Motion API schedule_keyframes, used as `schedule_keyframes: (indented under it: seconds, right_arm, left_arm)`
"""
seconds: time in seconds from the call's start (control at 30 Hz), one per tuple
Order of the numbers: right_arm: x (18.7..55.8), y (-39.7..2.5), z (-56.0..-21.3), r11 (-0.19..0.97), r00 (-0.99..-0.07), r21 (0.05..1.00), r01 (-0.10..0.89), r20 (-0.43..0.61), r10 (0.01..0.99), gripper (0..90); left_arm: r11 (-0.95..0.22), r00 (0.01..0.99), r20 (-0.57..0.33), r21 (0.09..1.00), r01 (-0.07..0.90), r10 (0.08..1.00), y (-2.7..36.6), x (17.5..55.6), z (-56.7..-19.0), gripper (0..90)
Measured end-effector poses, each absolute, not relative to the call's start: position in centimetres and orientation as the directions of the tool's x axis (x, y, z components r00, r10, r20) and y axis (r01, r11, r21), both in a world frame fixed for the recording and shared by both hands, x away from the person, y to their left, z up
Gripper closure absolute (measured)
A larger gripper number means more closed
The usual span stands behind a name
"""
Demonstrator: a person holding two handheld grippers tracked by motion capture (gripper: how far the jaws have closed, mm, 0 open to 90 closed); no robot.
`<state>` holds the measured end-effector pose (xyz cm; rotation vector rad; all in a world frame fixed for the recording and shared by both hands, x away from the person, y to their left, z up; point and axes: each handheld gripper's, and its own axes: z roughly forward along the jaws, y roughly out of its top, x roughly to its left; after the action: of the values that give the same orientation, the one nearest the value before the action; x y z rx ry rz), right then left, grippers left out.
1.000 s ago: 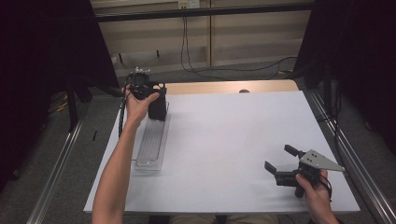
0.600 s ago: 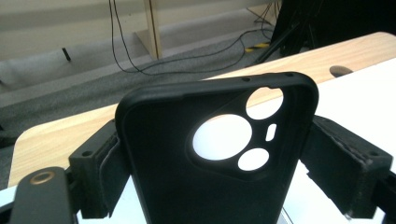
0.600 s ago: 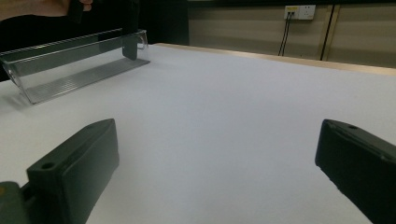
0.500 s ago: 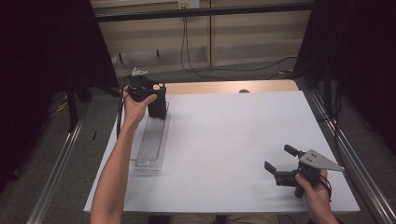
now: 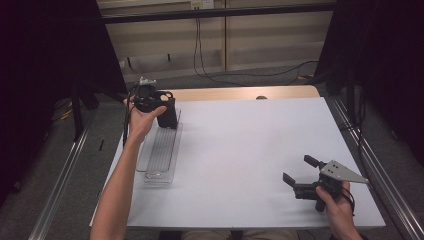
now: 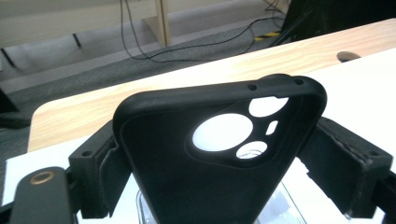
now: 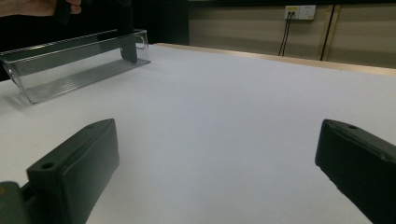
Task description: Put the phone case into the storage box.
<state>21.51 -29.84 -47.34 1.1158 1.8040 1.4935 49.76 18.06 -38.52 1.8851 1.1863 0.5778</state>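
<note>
Nearest, at the front right corner of the white table (image 5: 240, 150), the right gripper (image 5: 301, 176) is held low over the surface, its jaws spread wide apart with nothing between them; in the right gripper view only bare white tabletop is seen between the two black jaws. Farther off, on the left side of the table, a clear plastic tray (image 5: 161, 152) is laid lengthwise, its far end reaching toward the wooden strip at the table's back edge. At that far end the left gripper (image 5: 159, 106) is held by the person's left hand (image 5: 142, 117), and a black phone case (image 6: 219, 154) is clamped between its jaws. The case is kept upright, camera cut-outs uppermost, its lower end down inside the tray.
</note>
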Motion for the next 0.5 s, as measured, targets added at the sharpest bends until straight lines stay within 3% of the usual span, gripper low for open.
schedule_keyframes:
  seconds: [0.2,0.5]
  right_arm:
    - [21.55,-29.9,-47.36,0.038,-0.507,0.966,0.254,0.1,0.856,0.0]
    - [21.54,-30.01,-47.35,0.04,-0.508,0.966,0.254,0.098,0.856,0.0]
  left_arm:
    - [-0.239,0.426,-0.002,0.826,0.51,0.904,17.68,49.79,-38.58,15.1]
    - [-0.194,0.404,-0.016,0.859,0.474,0.915,17.4,50.05,-39.12,15.3]
